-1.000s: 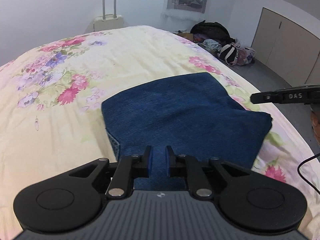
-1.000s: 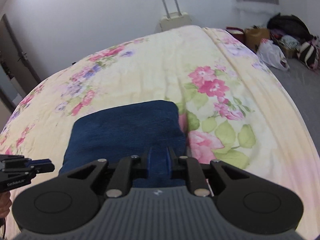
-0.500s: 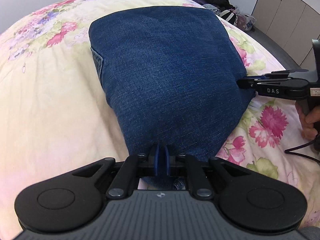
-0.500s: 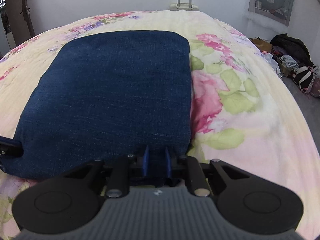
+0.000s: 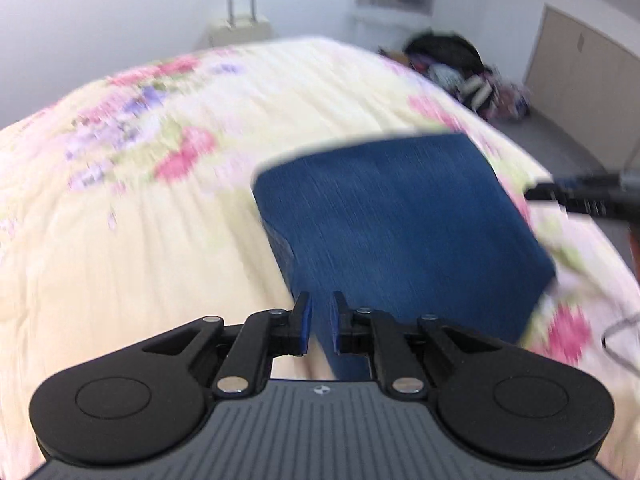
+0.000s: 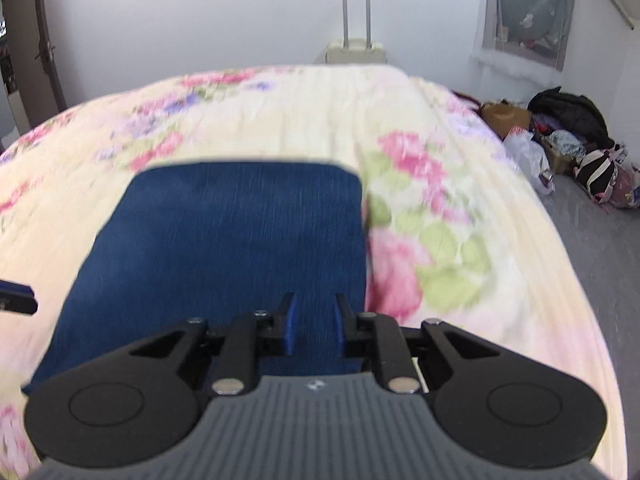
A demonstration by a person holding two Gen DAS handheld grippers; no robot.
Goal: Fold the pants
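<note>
Floral bedspread (image 5: 168, 240) now carries our folded jeans (image 5: 400, 220) near its right edge; right gripper (image 6: 313, 326) has just been opening, left gripper (image 5: 319, 322) stands parted, neither pinching denim; folding looks finished.

Bed surface: one obstacle, the rest open.
Folded jeans (image 5: 404, 224) lie near the right edge of the floral quilt (image 5: 140, 240); quilt bare to the left edge and up to the far edge. Beyond the far edge: cream suitcase (image 6: 356, 50) against the wall. Floor by the right edge: heaped bags (image 6: 576, 136), grey floor strip (image 6: 608, 248) open alongside.
</note>
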